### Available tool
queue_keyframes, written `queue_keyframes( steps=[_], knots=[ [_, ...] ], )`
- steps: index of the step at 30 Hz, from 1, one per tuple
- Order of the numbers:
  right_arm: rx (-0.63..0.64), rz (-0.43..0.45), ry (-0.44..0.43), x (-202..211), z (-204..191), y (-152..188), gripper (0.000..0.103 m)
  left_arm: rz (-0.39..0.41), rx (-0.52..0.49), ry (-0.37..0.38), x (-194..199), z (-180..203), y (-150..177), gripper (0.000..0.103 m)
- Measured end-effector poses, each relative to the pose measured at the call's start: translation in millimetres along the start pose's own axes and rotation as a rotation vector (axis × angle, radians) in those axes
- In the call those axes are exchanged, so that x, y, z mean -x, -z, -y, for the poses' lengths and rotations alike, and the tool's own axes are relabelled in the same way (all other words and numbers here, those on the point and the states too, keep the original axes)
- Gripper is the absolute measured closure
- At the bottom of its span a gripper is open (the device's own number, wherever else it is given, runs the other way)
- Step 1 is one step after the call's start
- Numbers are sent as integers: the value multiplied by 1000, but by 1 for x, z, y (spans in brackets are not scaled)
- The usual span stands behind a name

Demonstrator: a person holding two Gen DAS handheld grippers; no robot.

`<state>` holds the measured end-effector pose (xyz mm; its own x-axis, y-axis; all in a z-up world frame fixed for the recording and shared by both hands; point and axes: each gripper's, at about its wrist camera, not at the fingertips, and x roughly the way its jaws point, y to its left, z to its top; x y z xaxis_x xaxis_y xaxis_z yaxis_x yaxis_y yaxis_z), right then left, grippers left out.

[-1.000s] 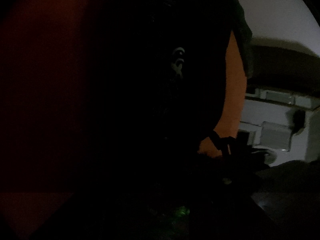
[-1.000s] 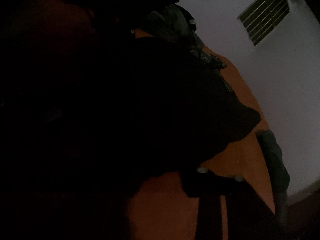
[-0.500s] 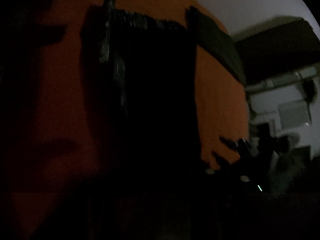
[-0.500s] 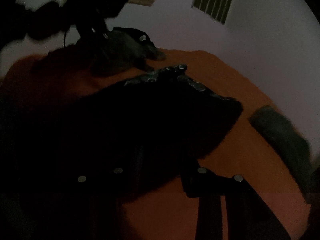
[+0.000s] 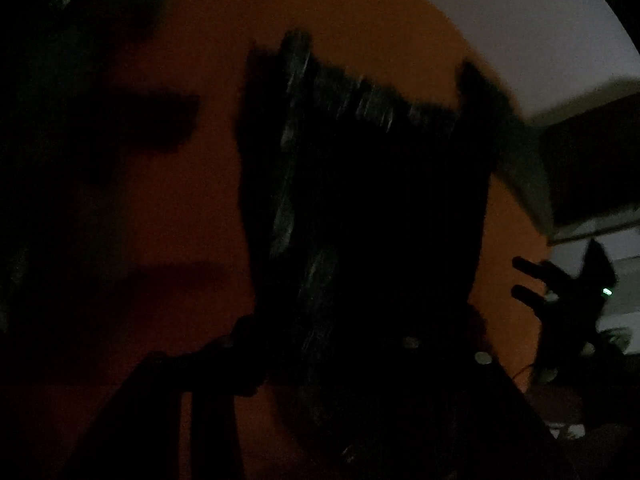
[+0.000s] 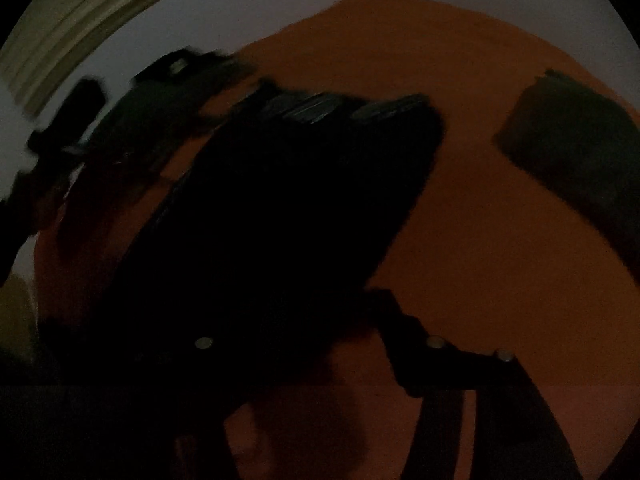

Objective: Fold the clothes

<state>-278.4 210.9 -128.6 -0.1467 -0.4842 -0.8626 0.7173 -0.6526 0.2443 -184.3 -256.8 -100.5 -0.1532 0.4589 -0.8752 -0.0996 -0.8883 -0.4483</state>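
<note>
1. Left wrist view: we see a black garment (image 5: 372,216) lying on the orange table (image 5: 360,12), its far edge short of the table's far rim; bare orange lies left of it. Our left gripper (image 5: 332,344) is lost in shadow (we cannot tell how its jaws stand). The right gripper (image 5: 536,284) hangs at the table's right edge, fingers apart.

2. Right wrist view: the garment (image 6: 288,208) spreads left of centre; open table (image 6: 480,248) lies right, with a folded dark cloth (image 6: 568,148) far right.

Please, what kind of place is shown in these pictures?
Probably a dim room in a home, though the darkness limits certainty. A dark garment lies on an orange surface, another folded dark cloth lies apart, and pale walls stand behind.
</note>
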Motion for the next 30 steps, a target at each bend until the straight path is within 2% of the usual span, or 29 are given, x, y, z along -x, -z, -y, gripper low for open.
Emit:
queue_keyframes(
  steps=[1,3,6,7,8,9,10,11,12,14,15,16,17,18,19,21,22,23,25,27,30],
  knots=[
    [-30,-13,1,-6,14,-14,44,8,-11,4,-6,1,-15,36],
    [-84,-28,0,-25,35,-36,44,25,-34,11,-17,2,-45,33],
    [-162,-34,-3,-60,59,-59,44,-20,-25,-105,-69,-17,-67,33],
    [-191,-13,1,-67,64,-62,44,-20,-9,-153,-85,-26,-70,37],
    [-220,8,5,-74,69,-66,51,3,-1,-173,-90,-30,-70,46],
    [-247,27,8,-80,74,-69,62,30,6,-185,-92,-34,-68,56],
    [-262,30,3,-80,76,-68,93,61,1,-180,-84,-34,-64,87],
    [-277,33,-3,-80,78,-67,99,93,-7,-170,-74,-34,-60,98],
    [-292,36,-8,-80,80,-66,99,133,-19,-147,-59,-35,-56,98],
    [-323,42,-19,-81,83,-63,98,197,-55,-179,-37,-41,-51,98],
    [-338,45,-25,-81,85,-62,96,195,-37,-172,-34,-47,-50,98],
    [-353,49,-30,-81,87,-61,79,183,-10,-157,-34,-53,-50,98],
    [-368,52,-36,-81,89,-60,57,171,18,-141,-33,-60,-50,98],
    [-383,55,-41,-82,91,-59,53,169,47,-111,-34,-61,-53,98],
    [-406,61,-51,-81,94,-57,53,171,75,-76,-35,-60,-57,97],
    [-542,114,-116,-73,111,-48,50,152,80,-14,-31,-65,-57,97],
    [-580,129,-128,-69,117,-45,47,141,80,17,-28,-67,-56,93],
    [-595,143,-138,-65,121,-44,47,119,70,25,-36,-62,-60,83],
    [-568,152,-148,-62,121,-49,47,78,50,5,-56,-49,-67,70],
    [-524,151,-147,-62,118,-59,47,56,37,-48,-71,-40,-70,70],
    [-467,128,-30,-60,105,-72,47,58,41,-34,-66,-26,-66,70]
  ],
)
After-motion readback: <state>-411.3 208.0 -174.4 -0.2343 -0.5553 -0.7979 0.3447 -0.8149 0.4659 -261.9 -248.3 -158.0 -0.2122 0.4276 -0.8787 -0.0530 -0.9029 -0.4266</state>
